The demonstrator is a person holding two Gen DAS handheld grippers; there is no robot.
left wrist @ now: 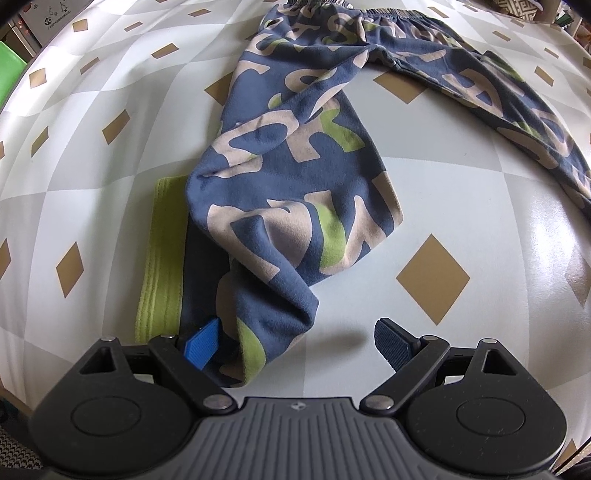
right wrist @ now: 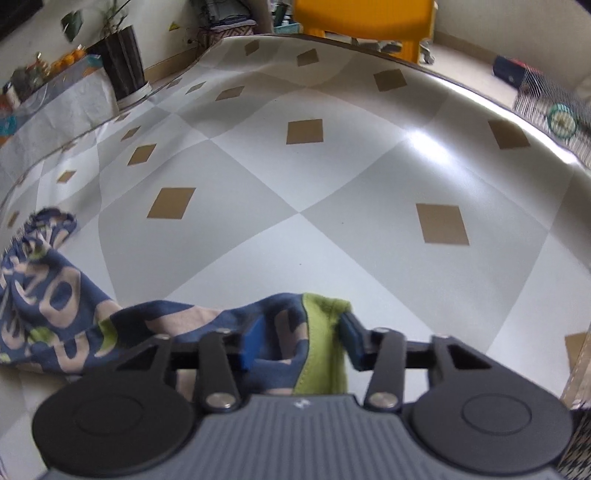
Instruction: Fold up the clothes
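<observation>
Trousers [left wrist: 295, 147]: we hold the right gripper [right wrist: 301, 336] jaws on the green cuff [right wrist: 321, 332]; the left gripper [left wrist: 295, 339] jaws stand wide; we align both cuffs.

The trousers [left wrist: 295, 155] are printed slate blue with large beige letters and lime-green patches, and the cuff [left wrist: 162, 258] is plain lime green. The table [left wrist: 461, 192] is covered in white and pale-grey diamond checks dotted with small tan diamonds. Black tongs with ribbed grey housing and blue pads [left wrist: 202, 341] are seen; an orange chair [right wrist: 364, 22] is noted behind.
</observation>
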